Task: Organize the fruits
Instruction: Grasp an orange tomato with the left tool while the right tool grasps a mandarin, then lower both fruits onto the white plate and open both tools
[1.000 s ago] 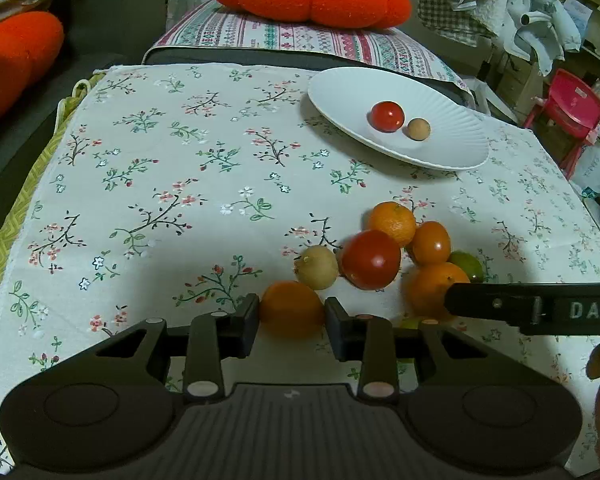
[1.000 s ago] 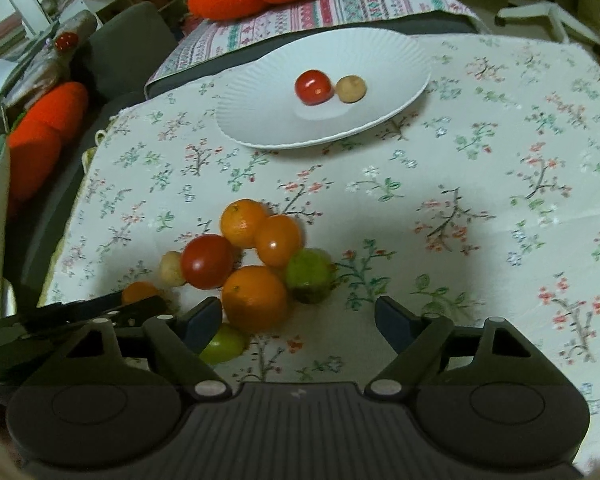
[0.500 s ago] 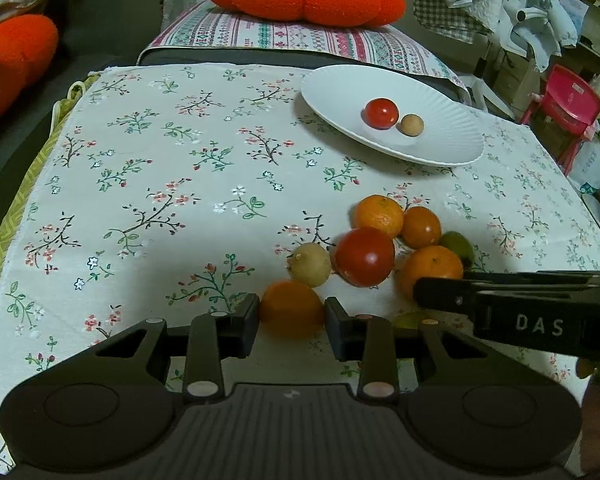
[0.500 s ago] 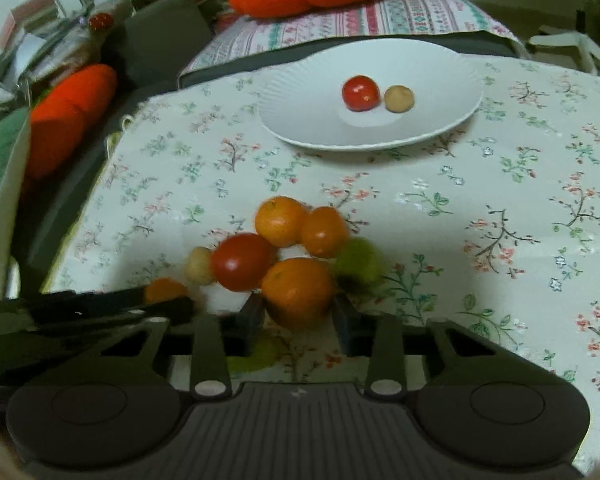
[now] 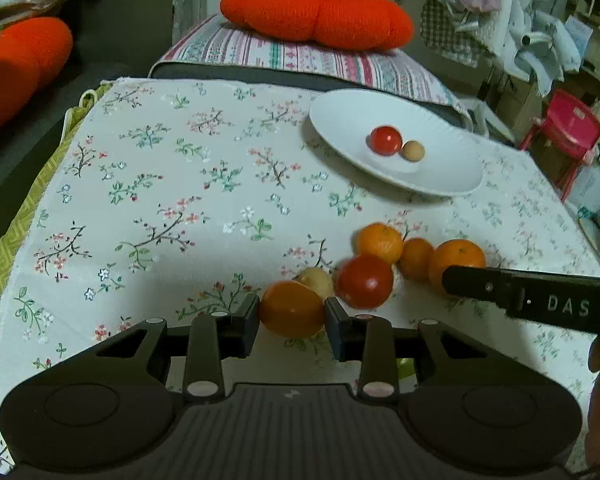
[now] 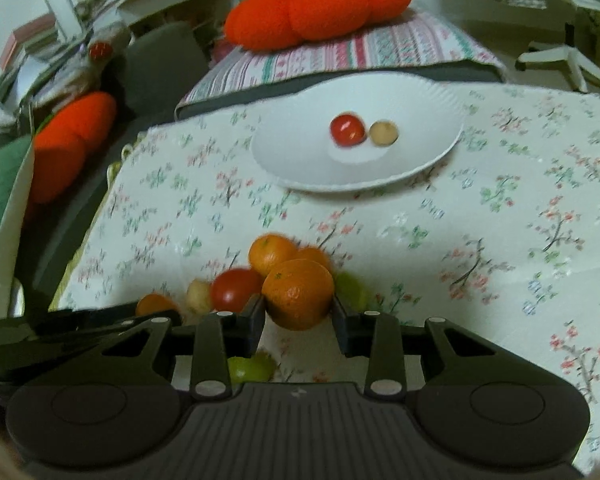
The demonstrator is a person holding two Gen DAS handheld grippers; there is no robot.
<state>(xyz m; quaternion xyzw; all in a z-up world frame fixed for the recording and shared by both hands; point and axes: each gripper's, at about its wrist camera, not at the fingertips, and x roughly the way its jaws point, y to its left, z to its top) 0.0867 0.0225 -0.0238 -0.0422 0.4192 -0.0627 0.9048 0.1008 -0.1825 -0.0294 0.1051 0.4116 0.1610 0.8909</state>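
Two oranges are now being gripped at once, one per gripper, and that is the news of this last second.

Looking along the left gripper [image 5: 291, 311], it is clamping a small orange [image 5: 290, 307] just as it was a second ago; nothing about that grip is changing. Beside it a pale round fruit [image 5: 315, 281] and a big tomato [image 5: 365, 281] are lying on the floral tablecloth [image 5: 172, 208], with two more mandarins [image 5: 380, 241] behind them. The right gripper's finger is reaching in from the right edge, pressed against a larger orange [image 5: 458, 256]. Farther back, the white plate [image 5: 348, 120] is holding only a small tomato [image 5: 386, 140] and a small tan fruit [image 5: 413, 150].

Looking along the right gripper [image 6: 299, 312], the change is plain: a second ago its jaws were standing wide with the large orange [image 6: 298, 294] loose on the cloth ahead, and now they are closed on it, pads pressing both sides. The picture is smearing slightly, so the hand seems to be in motion. A green fruit [image 6: 354, 290] is lying just behind the orange, another [image 6: 250, 368] below the fingers.

To my eye, both hands are now loaded, so the carry toward the plate looks like the next thing, with the heap on the cloth left thinner.
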